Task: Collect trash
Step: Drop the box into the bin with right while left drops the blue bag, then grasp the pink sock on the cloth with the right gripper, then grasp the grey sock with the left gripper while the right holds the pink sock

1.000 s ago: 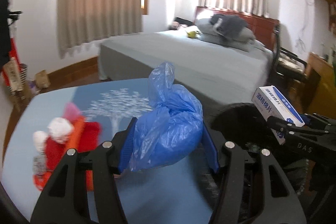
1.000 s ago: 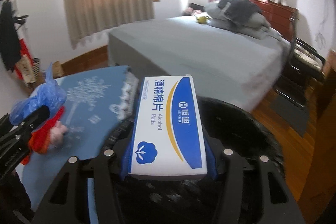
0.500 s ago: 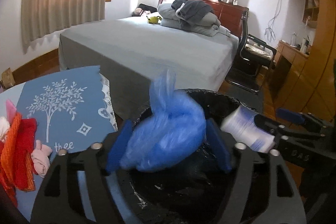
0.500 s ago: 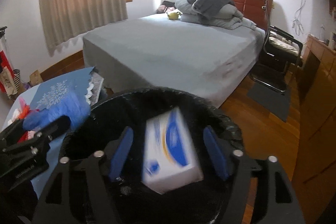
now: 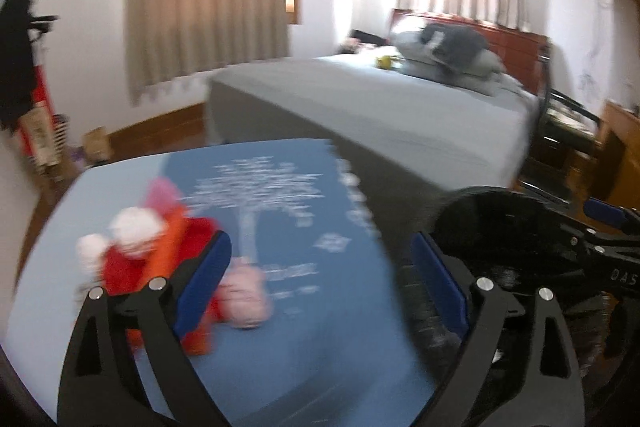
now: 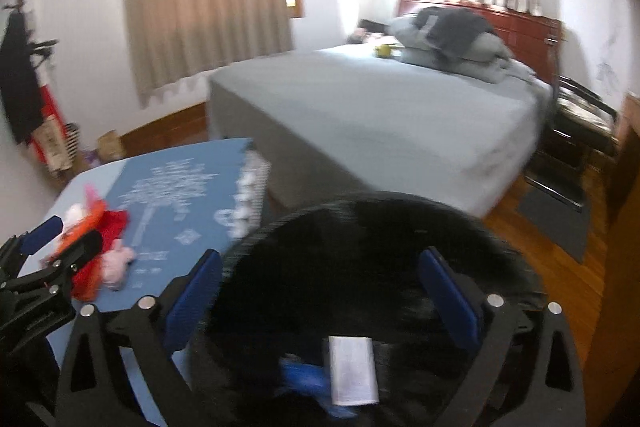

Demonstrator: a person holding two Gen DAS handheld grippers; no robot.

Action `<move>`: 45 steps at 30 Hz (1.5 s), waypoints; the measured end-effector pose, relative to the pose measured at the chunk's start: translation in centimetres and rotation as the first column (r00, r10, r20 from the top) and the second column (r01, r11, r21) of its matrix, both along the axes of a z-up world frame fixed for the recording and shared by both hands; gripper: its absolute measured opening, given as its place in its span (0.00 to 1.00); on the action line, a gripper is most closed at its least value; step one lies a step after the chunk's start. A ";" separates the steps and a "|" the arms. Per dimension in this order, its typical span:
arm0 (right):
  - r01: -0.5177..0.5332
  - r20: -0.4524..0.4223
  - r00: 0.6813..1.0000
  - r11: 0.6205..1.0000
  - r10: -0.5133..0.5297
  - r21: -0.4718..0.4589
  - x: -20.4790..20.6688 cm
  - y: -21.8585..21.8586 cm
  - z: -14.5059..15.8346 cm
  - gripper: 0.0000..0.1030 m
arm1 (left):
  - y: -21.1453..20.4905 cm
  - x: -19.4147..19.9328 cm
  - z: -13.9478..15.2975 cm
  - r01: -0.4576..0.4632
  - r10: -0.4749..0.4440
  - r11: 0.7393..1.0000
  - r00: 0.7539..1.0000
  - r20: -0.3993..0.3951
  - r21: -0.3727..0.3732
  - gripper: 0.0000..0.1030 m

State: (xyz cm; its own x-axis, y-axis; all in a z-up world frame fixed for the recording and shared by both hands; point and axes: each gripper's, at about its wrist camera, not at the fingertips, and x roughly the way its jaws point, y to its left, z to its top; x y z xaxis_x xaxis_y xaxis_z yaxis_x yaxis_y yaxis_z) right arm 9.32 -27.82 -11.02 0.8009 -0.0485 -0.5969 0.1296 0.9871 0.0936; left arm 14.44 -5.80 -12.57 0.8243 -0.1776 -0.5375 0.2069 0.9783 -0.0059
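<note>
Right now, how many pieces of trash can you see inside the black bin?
2: a white box lying in the black bin, and a blue plastic bag just left of it. More may be hidden in the dark.

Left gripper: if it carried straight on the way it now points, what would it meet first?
Probably the blue tablecloth with a white tree print: the left gripper, jaws opening and empty, points down at it, just right of the red and pink soft toys. Blur leaves depth uncertain.

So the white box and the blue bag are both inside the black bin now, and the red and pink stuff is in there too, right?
Not quite. The white box and the blue bag do lie inside the black bin, but the red and pink stuff is on the blue table, not in the bin. The left wrist view shows it there, beside the bin.
</note>
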 end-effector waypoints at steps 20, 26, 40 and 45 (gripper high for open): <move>-0.333 -0.057 0.941 0.942 0.334 0.031 7.5 17.8 -4.9 0.87 | 16.3 -0.3 -2.4 -0.365 0.370 0.926 0.928 -0.039 0.091 0.86; -0.368 -0.101 0.924 0.929 0.369 0.024 8.4 19.8 -6.4 0.79 | 17.5 -0.1 -3.5 -0.378 0.383 0.922 0.922 -0.061 0.089 0.86; -0.497 -0.177 0.849 0.866 0.498 0.052 8.9 22.4 -8.2 0.35 | 20.1 2.4 -5.2 -0.384 0.387 0.922 0.913 -0.127 0.052 0.76; -0.501 -0.179 0.846 0.863 0.503 0.057 9.0 22.5 -8.3 0.35 | 20.7 4.0 -6.3 -0.365 0.366 0.930 0.911 -0.190 0.040 0.65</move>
